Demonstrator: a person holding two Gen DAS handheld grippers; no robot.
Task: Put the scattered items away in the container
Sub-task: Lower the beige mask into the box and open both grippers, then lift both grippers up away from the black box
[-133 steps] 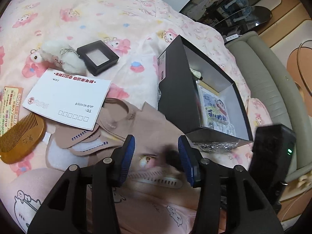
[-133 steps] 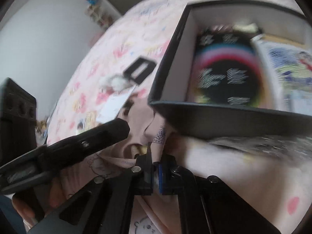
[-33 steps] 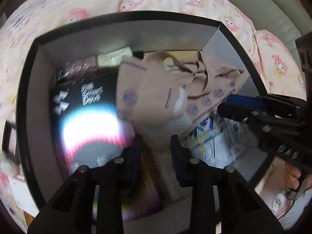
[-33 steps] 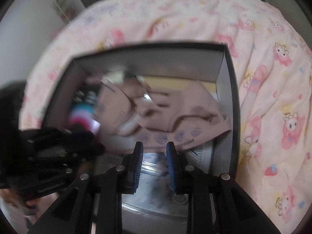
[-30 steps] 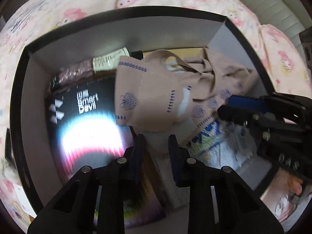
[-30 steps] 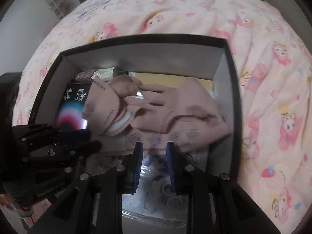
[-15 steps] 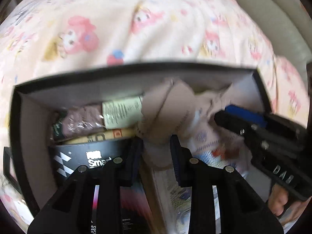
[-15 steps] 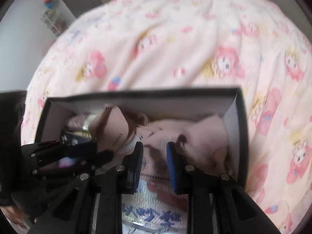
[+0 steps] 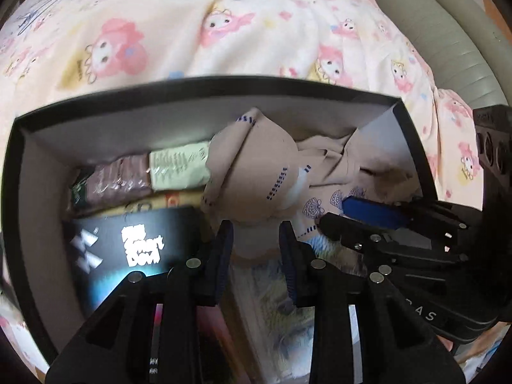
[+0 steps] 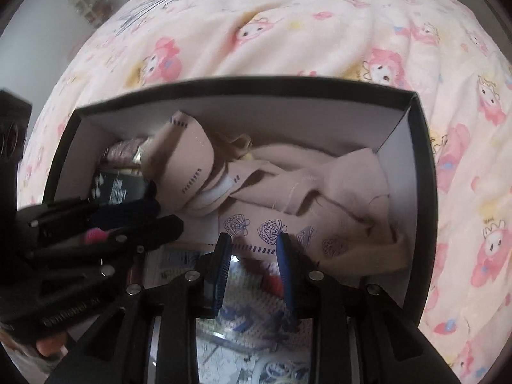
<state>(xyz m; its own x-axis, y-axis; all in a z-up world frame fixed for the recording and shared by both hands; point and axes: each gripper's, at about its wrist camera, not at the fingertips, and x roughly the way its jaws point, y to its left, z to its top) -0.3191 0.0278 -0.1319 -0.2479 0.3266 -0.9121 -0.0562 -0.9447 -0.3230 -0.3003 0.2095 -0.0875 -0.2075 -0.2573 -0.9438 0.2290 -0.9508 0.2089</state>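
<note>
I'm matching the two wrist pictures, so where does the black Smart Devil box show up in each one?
Left wrist: black box, lower left inside the container, beside the left gripper.
Right wrist: black box, left of middle, partly behind that gripper.
Shared landmark: beige cloth.

Both grippers point steeply down, side by side. Left gripper (image 9: 256, 243): fingers parted a little, nothing pressed by the pads. Right gripper (image 10: 254, 256): jaws opening, pads clear of anything. Fingertips of the hand (image 10: 48, 347) holding the left gripper show at the right view's lower left edge.
</note>
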